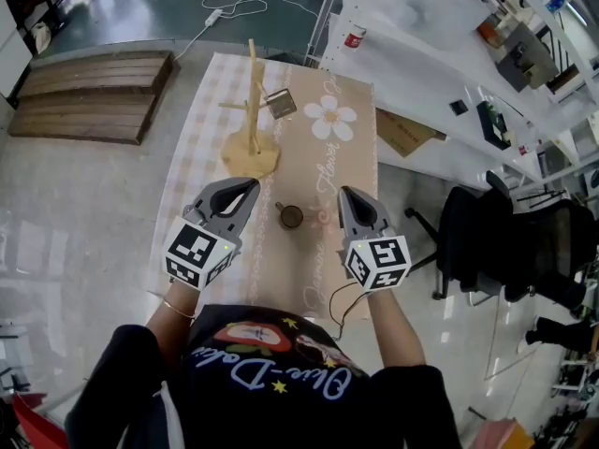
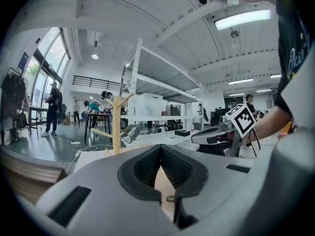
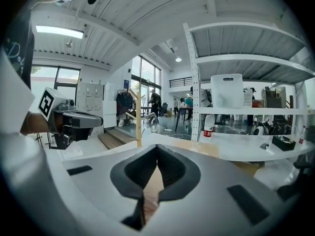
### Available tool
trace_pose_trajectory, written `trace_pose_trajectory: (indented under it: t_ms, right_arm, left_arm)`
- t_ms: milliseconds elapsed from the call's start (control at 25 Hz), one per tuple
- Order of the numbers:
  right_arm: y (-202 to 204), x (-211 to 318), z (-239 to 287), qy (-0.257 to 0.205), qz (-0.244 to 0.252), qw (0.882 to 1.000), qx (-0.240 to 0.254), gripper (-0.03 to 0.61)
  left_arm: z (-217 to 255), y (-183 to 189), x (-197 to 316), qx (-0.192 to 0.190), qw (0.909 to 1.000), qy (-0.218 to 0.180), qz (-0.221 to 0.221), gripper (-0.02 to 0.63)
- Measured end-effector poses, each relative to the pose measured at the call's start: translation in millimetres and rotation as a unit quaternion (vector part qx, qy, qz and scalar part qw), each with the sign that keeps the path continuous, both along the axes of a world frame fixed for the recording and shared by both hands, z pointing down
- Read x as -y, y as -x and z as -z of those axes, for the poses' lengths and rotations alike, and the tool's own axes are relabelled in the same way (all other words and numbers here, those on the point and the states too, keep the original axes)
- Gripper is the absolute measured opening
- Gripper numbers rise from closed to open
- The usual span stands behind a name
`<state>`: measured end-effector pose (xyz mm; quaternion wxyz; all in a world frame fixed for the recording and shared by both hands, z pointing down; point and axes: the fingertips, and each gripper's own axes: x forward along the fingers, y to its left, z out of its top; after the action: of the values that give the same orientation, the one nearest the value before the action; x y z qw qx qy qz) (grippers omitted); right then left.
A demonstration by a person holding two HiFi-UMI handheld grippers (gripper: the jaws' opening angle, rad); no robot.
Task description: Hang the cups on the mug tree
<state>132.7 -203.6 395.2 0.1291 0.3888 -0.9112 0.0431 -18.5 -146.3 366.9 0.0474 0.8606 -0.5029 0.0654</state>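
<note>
- Left gripper (image 1: 245,191) is clenched on nothing, over the bench (image 1: 346,138).
- The mug tree (image 1: 251,110) stands at the far end, with one steel cup (image 1: 280,103) already hung.
- A brown cup (image 1: 291,216) sits on the bench between the grippers, likely the next pickup.
- Right gripper (image 1: 347,196) is clenched and empty. Whichever gripper reaches must open first.

Location type: open-plan laboratory or workshop hall. Identifying features: white steel shelving racks (image 3: 194,82) carrying a storage bin (image 3: 227,90), polished concrete floor (image 1: 84,213), ceiling strip lights (image 2: 242,18), tall windows (image 3: 147,77), black office chair (image 1: 477,241), stacked wooden pallets (image 1: 89,96), floor-routed power cable (image 1: 220,12), and people at a distant worktable (image 2: 93,113).
</note>
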Motion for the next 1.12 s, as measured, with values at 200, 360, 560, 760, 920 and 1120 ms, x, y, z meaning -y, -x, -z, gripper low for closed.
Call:
trace_pose_trajectory:
  t_ms: [200, 360, 560, 760, 920, 1120]
  right_arm:
    - [-8, -9, -5, 0.008, -0.009, 1.0, 0.003, 0.009]
    - [-15, -13, -10, 0.015, -0.018, 1.0, 0.005, 0.009]
    - [-21, -21, -15, 0.023, -0.029, 0.999, 0.009, 0.009]
    - [-26, -25, -20, 0.031, -0.041, 0.999, 0.01, 0.009]
    - [-24, -31, -23, 0.03, -0.039, 0.999, 0.006, 0.009]
    - [-22, -37, -28, 0.035, -0.04, 0.999, 0.007, 0.009]
  left_arm:
    - [5, -7, -3, -0.015, 0.9996, -0.015, -0.018, 0.008]
    - [5, -10, -1, -0.017, 0.9994, -0.016, -0.026, 0.008]
    - [4, -18, -4, -0.01, 0.9982, -0.026, -0.054, 0.009]
    - [3, -22, -6, -0.012, 0.9958, -0.037, -0.083, 0.009]
    - [-5, -23, -5, -0.009, 0.9953, -0.027, -0.093, 0.009]
    - [-17, -22, -3, -0.012, 0.9937, -0.011, -0.111, 0.011]
